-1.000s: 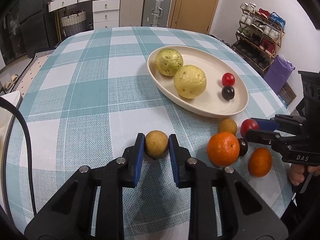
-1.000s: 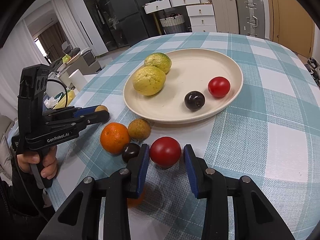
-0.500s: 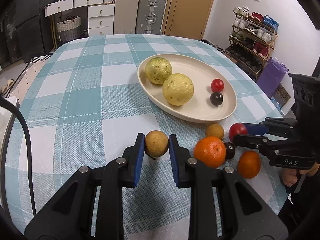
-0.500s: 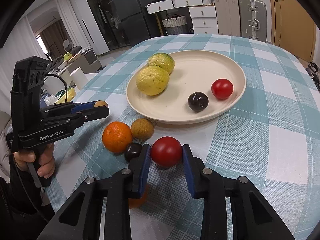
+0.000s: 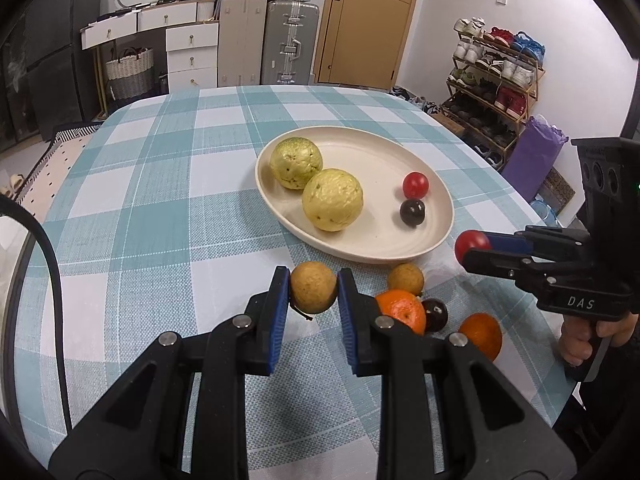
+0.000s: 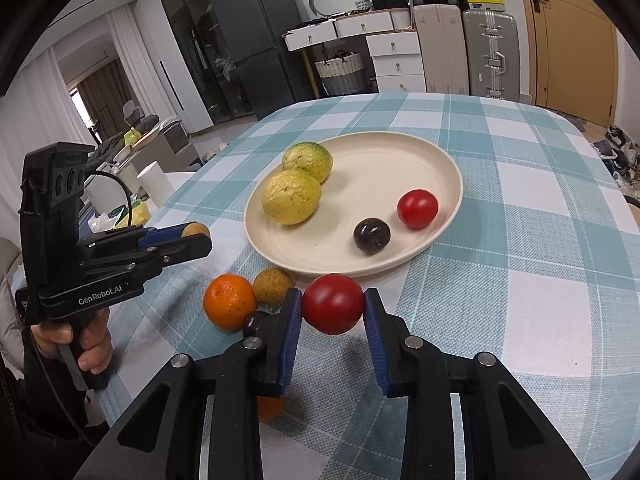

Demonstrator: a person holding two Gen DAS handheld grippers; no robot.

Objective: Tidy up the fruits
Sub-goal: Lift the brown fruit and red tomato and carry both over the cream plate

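Note:
My left gripper is shut on a small brown round fruit and holds it above the checked tablecloth, short of the plate. My right gripper is shut on a red tomato, lifted near the plate's front rim. The cream oval plate holds two yellow-green guavas, a small red tomato and a dark plum. On the cloth in front of the plate lie another brown fruit, an orange, a dark plum and a second orange.
The round table has a teal and white checked cloth. The table edge runs close on the right near the hand. A shoe rack, suitcases and drawers stand beyond the table.
Both grippers have risen and drawn back from the table with their fruits held. The right gripper shut on the red tomato and lifted it off the cloth.

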